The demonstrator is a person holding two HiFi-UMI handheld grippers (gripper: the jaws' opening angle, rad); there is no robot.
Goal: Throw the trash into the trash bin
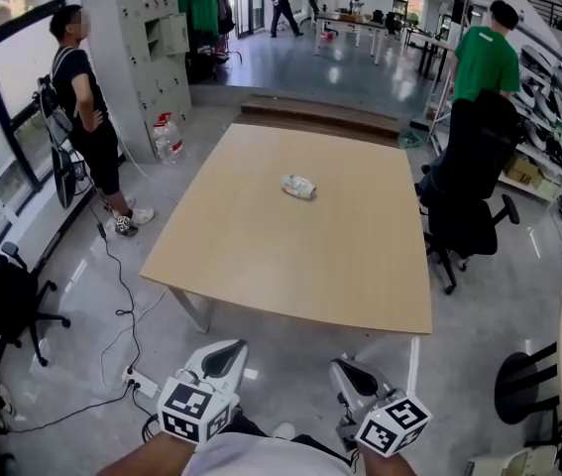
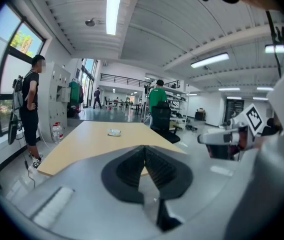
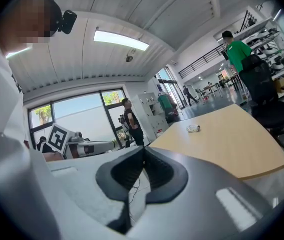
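Black clothes marked 1 person (image 1: 87, 107) standing at the far left by the window, apart from the wooden desk (image 1: 261, 266). Short of the desk's near edge, the left gripper (image 1: 223, 353) had its jaws clenched together on nothing. The crumpled trash (image 1: 298, 186) lay on the desk past its middle, well apart from both grippers, the right gripper (image 1: 352, 373) was likewise clenched and empty, and 1 black chair (image 1: 464, 206) stood at the desk's right side.

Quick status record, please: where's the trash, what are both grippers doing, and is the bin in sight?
trash: crumpled, lying mid-table, nothing touching it
table: tan top, ahead of both grippers
left gripper: shut, empty, short of the table
right gripper: shut, empty, short of the table
bin: not seen in any view
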